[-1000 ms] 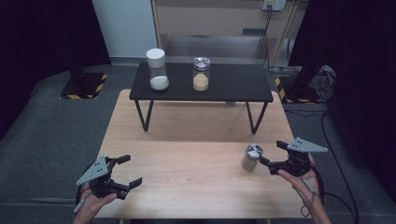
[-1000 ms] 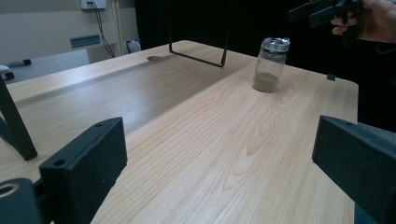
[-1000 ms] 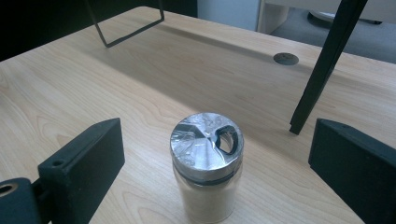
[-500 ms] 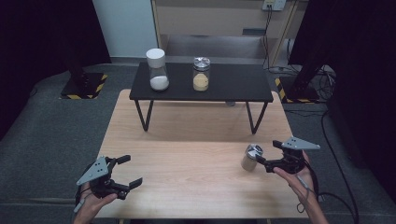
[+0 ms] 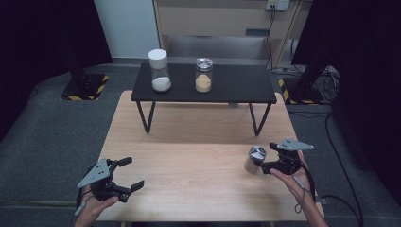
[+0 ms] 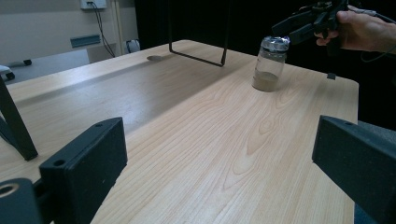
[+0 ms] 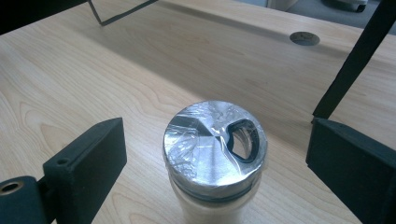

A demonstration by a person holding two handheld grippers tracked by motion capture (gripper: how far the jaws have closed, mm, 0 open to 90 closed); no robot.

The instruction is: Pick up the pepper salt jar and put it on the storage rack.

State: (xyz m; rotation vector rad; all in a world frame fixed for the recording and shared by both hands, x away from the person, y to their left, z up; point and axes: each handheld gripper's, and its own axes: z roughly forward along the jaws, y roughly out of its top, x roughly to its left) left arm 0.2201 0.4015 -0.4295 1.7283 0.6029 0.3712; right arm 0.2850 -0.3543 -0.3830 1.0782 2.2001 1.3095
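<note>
A pale wooden worktop (image 5: 198,156) takes up the middle of the room, with dark grey floor around it. On its far half stands a low black shelf (image 5: 236,90) on thin metal legs. Two jars sit on that shelf side by side: a taller jar with a white lid (image 5: 159,71) and white powder in its bottom, and to its right a shorter jar with a metal lid (image 5: 204,75) holding yellow powder.

Down at the near edge, the person's two forearms come in. The left tool (image 5: 124,174) rests low over the near left corner of the worktop, well apart from everything else; its two black jaws stand wide and released, with bare wood between them in the left gripper view (image 6: 219,154).

The right tool (image 5: 265,165) is over the near right part of the worktop, its jaws reaching level toward the small glass jar (image 5: 254,159) just beside them. That jar stands upright on the wood, with a little brownish powder at its bottom (image 6: 266,81) and a shiny metal shaker lid (image 7: 215,144) with a black-rimmed pouring hole. In the right gripper view the lid lies between the two black jaws, a clear gap on each side. The jaws have just been closing slightly, yet neither pad touches the jar, so the tool is released.
</note>
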